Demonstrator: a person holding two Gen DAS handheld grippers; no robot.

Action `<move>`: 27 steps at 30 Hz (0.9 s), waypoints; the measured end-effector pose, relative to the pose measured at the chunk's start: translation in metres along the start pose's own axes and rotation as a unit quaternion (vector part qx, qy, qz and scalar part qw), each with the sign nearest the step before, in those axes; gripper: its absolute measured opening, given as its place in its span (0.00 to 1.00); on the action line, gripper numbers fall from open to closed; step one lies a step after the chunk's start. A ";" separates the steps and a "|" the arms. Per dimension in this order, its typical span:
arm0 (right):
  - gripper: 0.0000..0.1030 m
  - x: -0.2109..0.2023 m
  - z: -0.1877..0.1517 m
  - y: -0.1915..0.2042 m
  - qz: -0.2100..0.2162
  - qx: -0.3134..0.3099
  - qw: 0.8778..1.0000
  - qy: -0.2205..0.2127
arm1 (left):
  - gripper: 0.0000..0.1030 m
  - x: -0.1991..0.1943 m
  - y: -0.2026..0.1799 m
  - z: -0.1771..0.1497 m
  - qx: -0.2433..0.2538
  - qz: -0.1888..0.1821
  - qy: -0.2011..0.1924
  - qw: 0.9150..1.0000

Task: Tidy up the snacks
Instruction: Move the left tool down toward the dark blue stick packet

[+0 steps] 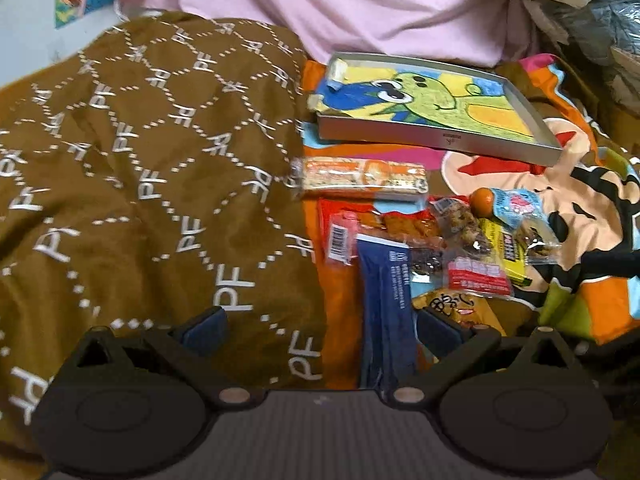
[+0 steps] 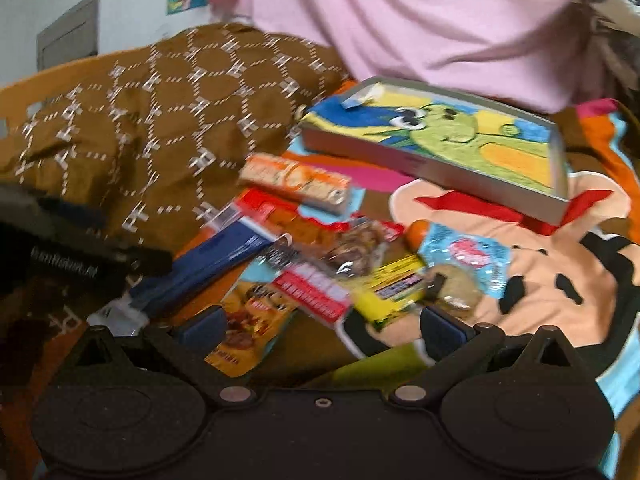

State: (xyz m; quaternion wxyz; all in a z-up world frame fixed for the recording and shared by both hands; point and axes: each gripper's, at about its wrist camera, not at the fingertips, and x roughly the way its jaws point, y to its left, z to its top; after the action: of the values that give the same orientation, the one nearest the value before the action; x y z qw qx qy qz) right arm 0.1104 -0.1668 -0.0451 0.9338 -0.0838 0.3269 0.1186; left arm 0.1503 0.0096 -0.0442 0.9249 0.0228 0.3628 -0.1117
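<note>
We have both grippers hovering over a snack pile on a cartoon blanket (image 1: 560,184), nothing picked up. Left gripper (image 1: 320,326) has fingers spread wide, empty; the blue packet (image 1: 384,280) runs up between them toward 12 o'clock, so we judge it the likely first grab since it is already lined up. Right gripper (image 2: 320,326) is also wide and empty, with the yellow bar (image 2: 394,286) and red-white pack (image 2: 316,290) just ahead at 12 o'clock and the brown pouch (image 2: 248,328) at its 10 o'clock finger. The long orange bar (image 1: 362,178) lies apart at 12 o'clock of the pile, nearest the tray (image 1: 440,138). The tray sits at 1 o'clock in the left view, shallow-rimmed, cartoon lining showing, almost bare except for small bits in its far corner, so we read it as the place to sort into. A small orange (image 1: 482,198) and blue wrapper (image 1: 516,204) sit at the pile's 2 o'clock edge. Brown quilt (image 1: 140,180) fills 9 o'clock. The right view is blurred, so labels are unreadable.
</note>
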 end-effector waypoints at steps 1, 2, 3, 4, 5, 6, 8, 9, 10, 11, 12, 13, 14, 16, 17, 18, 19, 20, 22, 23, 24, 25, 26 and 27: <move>0.99 0.003 -0.001 0.002 0.003 -0.003 1.000 0.001 | 1.00 0.003 0.000 0.001 0.001 -0.004 0.002 1.000; 0.99 0.006 -0.001 0.006 0.006 -0.006 1.000 0.002 | 1.00 0.006 0.000 0.003 0.001 -0.007 0.006 1.000; 0.99 0.008 -0.002 0.009 0.008 -0.009 1.000 0.003 | 1.00 0.010 -0.001 0.004 0.001 -0.008 0.009 1.000; 0.99 0.011 -0.002 0.011 0.010 -0.012 1.000 0.004 | 1.00 0.013 -0.001 0.005 0.001 -0.010 0.012 1.000; 0.99 0.013 -0.002 0.015 0.012 -0.016 1.000 0.004 | 1.00 0.017 -0.002 0.006 0.000 -0.010 0.016 1.000; 0.99 0.015 -0.002 0.018 0.015 -0.019 1.000 0.004 | 1.00 0.019 -0.002 0.007 -0.001 -0.011 0.020 1.000; 0.99 0.018 -0.001 0.022 0.023 -0.023 0.999 -0.001 | 1.00 0.023 -0.002 0.007 -0.004 -0.019 0.023 1.000; 0.99 0.019 -0.001 0.025 0.024 -0.026 0.999 -0.002 | 0.99 0.024 -0.002 0.008 -0.004 -0.022 0.025 0.999; 0.99 0.021 -0.001 0.028 0.024 -0.030 0.999 -0.001 | 0.99 0.025 -0.002 0.008 -0.005 -0.027 0.026 0.999; 0.99 0.024 -0.001 0.030 0.022 -0.034 0.999 0.002 | 0.99 0.026 -0.002 0.007 -0.004 -0.031 0.027 0.999; 0.99 0.027 -0.002 0.032 0.018 -0.038 0.999 0.006 | 0.99 0.027 -0.003 0.007 -0.003 -0.035 0.027 0.999; 0.99 0.029 -0.003 0.033 0.013 -0.040 0.999 0.009 | 0.99 0.028 -0.003 0.007 -0.002 -0.037 0.028 0.999; 0.99 0.031 -0.003 0.033 0.008 -0.040 0.999 0.013 | 0.99 0.029 -0.004 0.007 -0.001 -0.039 0.029 0.999; 0.99 0.033 -0.003 0.032 -0.007 -0.033 0.999 0.017 | 0.99 0.031 -0.005 0.006 0.002 -0.040 0.033 0.999; 0.99 0.033 -0.004 0.030 -0.012 -0.029 0.999 0.019 | 0.99 0.032 -0.006 0.005 0.003 -0.038 0.036 0.999; 0.99 0.032 -0.004 0.028 -0.023 -0.024 0.999 0.021 | 0.99 0.032 -0.006 0.004 0.004 -0.036 0.038 0.999; 0.99 0.032 -0.004 0.026 -0.041 -0.020 0.999 0.024 | 0.99 0.033 -0.007 0.003 0.005 -0.033 0.038 0.999; 0.99 0.031 -0.005 0.023 -0.058 -0.016 0.998 0.029 | 0.99 0.033 -0.007 0.003 0.006 -0.029 0.038 0.999; 0.99 0.029 -0.006 0.018 -0.077 -0.008 0.996 0.036 | 0.99 0.032 -0.007 0.002 0.008 -0.025 0.039 0.999; 0.99 0.027 -0.007 0.017 -0.083 -0.003 0.996 0.036 | 0.99 0.032 -0.007 0.001 0.008 -0.024 0.040 0.999; 0.99 0.024 -0.007 0.016 -0.081 -0.002 0.996 0.030 | 0.99 0.032 -0.007 0.001 0.008 -0.024 0.041 0.999; 0.99 0.020 -0.008 0.016 -0.071 -0.003 0.997 0.022 | 0.99 0.032 -0.007 0.001 0.007 -0.023 0.042 0.999; 0.99 0.017 -0.008 0.018 -0.062 -0.007 0.998 0.014 | 0.98 0.032 -0.007 0.001 0.007 -0.022 0.043 0.999; 0.99 0.014 -0.008 0.021 -0.054 -0.012 0.998 0.006 | 0.97 0.032 -0.007 0.001 0.007 -0.022 0.045 0.999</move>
State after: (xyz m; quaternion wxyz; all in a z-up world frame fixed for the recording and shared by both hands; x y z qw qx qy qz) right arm 0.1106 -0.1458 -0.0623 0.9357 -0.1135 0.3262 0.0718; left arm 0.1722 -0.0031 -0.0646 0.9049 0.0261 0.4033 -0.1334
